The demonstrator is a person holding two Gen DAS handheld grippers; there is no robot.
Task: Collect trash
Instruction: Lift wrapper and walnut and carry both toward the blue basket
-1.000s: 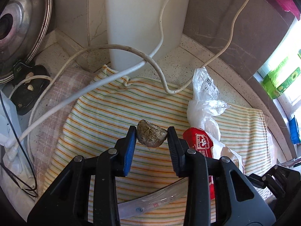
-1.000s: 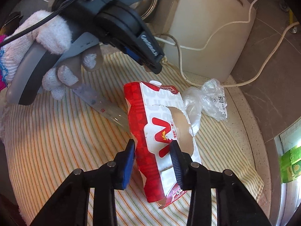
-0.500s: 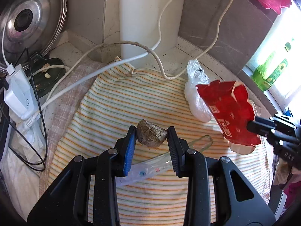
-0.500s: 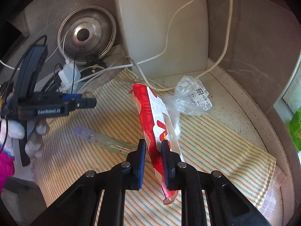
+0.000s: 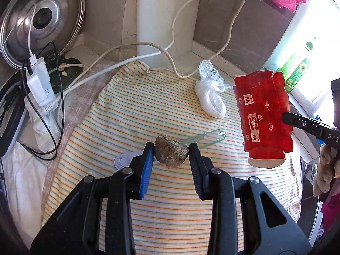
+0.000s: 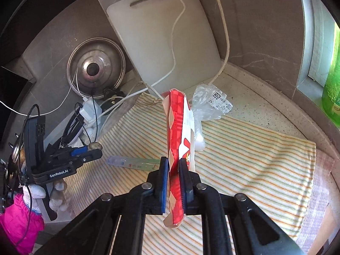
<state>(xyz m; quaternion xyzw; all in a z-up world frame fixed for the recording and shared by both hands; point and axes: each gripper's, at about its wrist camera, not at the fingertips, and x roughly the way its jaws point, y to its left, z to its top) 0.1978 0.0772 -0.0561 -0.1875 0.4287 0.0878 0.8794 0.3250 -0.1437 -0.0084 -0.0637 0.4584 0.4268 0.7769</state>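
My left gripper (image 5: 171,155) is shut on a brown, rough lump of trash (image 5: 171,154) and holds it above the striped cloth (image 5: 127,110). My right gripper (image 6: 173,165) is shut on a flattened red carton (image 6: 177,140), held upright in the air; the carton also shows at the right of the left wrist view (image 5: 264,114). A crumpled clear plastic bag (image 5: 210,95) lies at the cloth's far edge. A clear plastic wrapper strip (image 6: 131,162) lies flat on the cloth under the left gripper (image 6: 94,148).
A white cutting board (image 6: 163,40) leans on the back wall with white cables (image 5: 174,21) across it. A steel pot lid (image 5: 40,19) and a power strip with chargers (image 5: 39,85) sit at the left. Green bottles (image 5: 297,72) stand on the window sill at the right.
Both grippers have risen higher above the cloth with their loads. The red carton has lifted farther off the cloth and to the right, uncovering more of the plastic bag and wrapper strip.
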